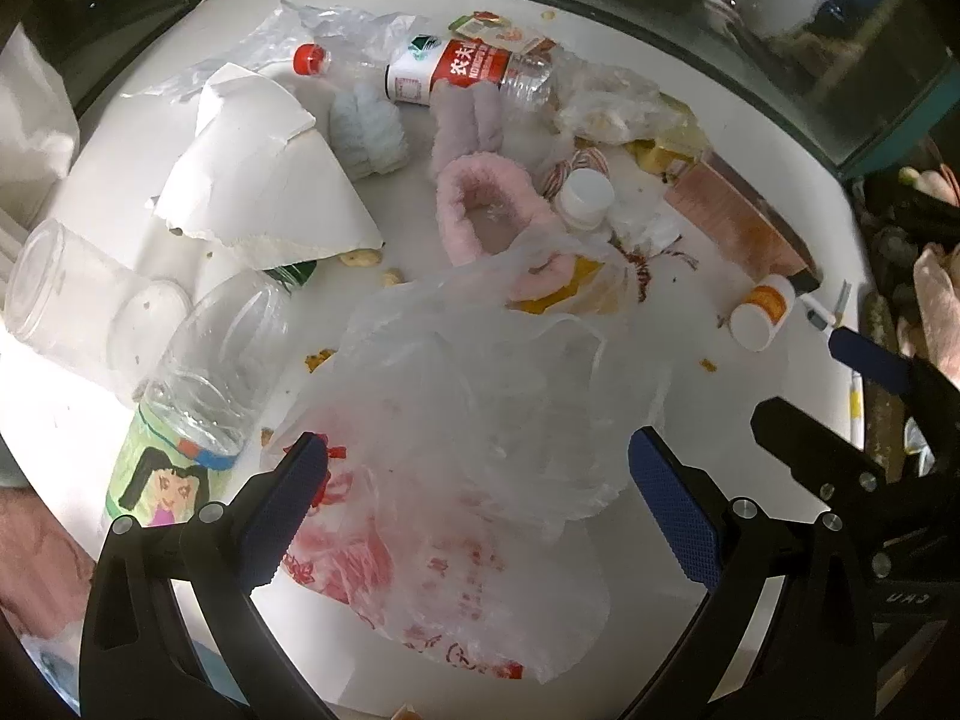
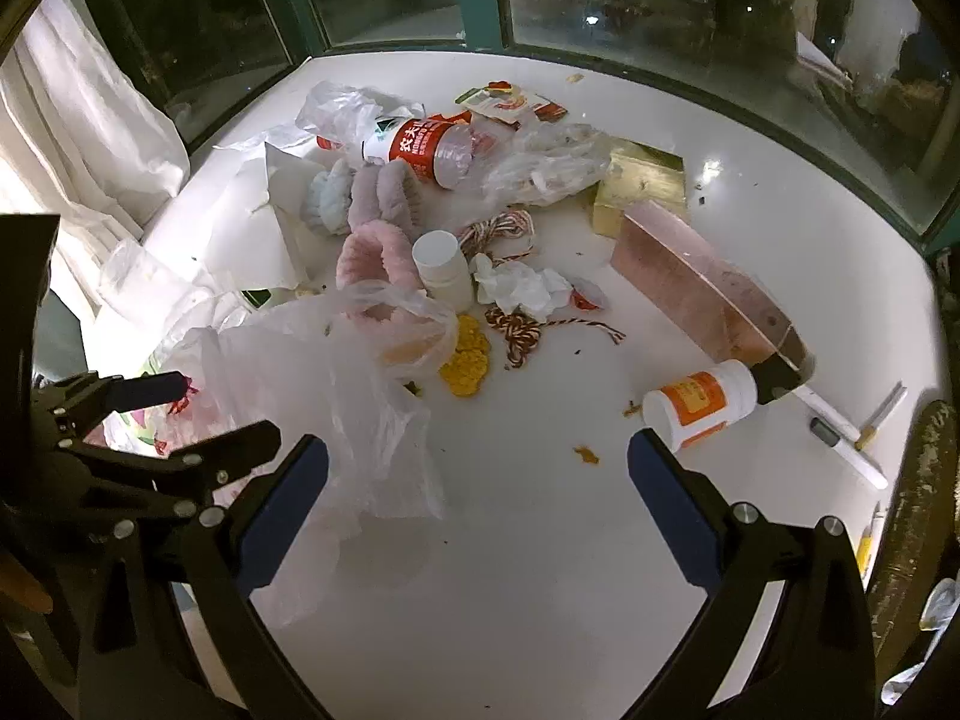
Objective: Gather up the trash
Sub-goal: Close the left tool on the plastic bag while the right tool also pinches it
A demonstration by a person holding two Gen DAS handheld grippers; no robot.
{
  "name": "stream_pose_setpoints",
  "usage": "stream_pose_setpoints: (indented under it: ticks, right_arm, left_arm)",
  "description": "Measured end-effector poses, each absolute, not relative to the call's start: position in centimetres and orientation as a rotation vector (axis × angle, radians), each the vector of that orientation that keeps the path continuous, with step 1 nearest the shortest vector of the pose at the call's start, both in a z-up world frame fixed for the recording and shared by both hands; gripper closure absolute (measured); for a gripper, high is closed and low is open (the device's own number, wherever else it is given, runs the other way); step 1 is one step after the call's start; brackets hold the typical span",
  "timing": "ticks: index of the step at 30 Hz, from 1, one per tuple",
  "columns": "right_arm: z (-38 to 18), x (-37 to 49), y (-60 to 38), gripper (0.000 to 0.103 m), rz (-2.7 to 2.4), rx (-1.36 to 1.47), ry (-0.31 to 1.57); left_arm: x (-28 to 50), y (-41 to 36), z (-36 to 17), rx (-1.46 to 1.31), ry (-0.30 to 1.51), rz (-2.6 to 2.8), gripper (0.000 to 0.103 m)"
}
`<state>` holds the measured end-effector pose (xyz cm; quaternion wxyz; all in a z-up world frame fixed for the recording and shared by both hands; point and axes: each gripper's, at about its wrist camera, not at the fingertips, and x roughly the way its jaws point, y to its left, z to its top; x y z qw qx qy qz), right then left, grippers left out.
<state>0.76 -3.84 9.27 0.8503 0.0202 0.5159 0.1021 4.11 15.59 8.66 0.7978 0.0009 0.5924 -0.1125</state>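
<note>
A thin clear plastic bag with red print lies crumpled on the white table, right in front of my left gripper, which is open with its fingers either side of it. The bag also shows in the right wrist view. My right gripper is open and empty over bare table. An orange-labelled white pill bottle lies just beyond its right finger. Trash is heaped behind: a red-labelled water bottle, a white pill bottle, crumpled tissue, striped string.
Fluffy pink, lilac and blue slippers lie in the heap. Torn white paper, a clear bottle and a plastic cup lie left. A pink box and gold box lie right. Windows ring the table's far edge.
</note>
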Motion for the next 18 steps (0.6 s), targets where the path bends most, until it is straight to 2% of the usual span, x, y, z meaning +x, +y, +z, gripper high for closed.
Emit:
stream_pose_setpoints:
  ticks: [18]
  right_arm:
    - [7.6, 2.6, -3.8, 0.006, 0.262, 0.081, 1.139]
  left_arm:
    - [5.2, 16.3, 7.4, -0.023, 1.304, -0.235, 0.005]
